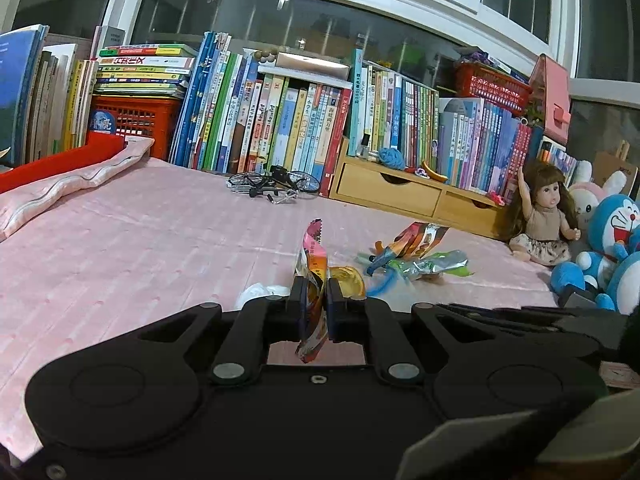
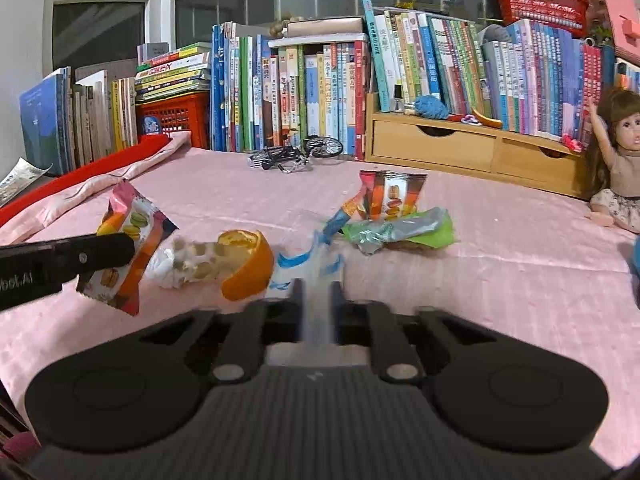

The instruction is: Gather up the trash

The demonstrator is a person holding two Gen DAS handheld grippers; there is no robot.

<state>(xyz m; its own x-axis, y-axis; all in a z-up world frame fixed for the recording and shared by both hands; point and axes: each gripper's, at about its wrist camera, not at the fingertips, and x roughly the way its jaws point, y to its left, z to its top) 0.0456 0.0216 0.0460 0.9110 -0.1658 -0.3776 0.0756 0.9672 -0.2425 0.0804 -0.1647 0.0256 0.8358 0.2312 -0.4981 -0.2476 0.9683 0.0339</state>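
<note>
My left gripper (image 1: 316, 285) is shut on a colourful macaron snack wrapper (image 1: 313, 248), which stands upright between its fingers above the pink sheet (image 1: 140, 248). The right wrist view shows that same wrapper (image 2: 134, 236) at the left, pinched by a black finger (image 2: 108, 254). My right gripper (image 2: 317, 289) is shut on a clear plastic wrapper with blue print (image 2: 306, 258), blurred between its fingers. An orange peel (image 2: 248, 266) and a white crumpled tissue (image 2: 176, 266) lie just ahead. Further back lie a second macaron wrapper (image 2: 390, 196) and a green and silver wrapper (image 2: 404, 232).
A row of books (image 2: 312, 92), a red basket (image 2: 176, 118) and a wooden drawer unit (image 2: 460, 144) line the back. In front of the books is a toy bicycle (image 2: 296, 154). A doll (image 2: 616, 148) and blue plush toys (image 1: 612, 240) sit right; a folded quilt (image 1: 68, 184) lies left.
</note>
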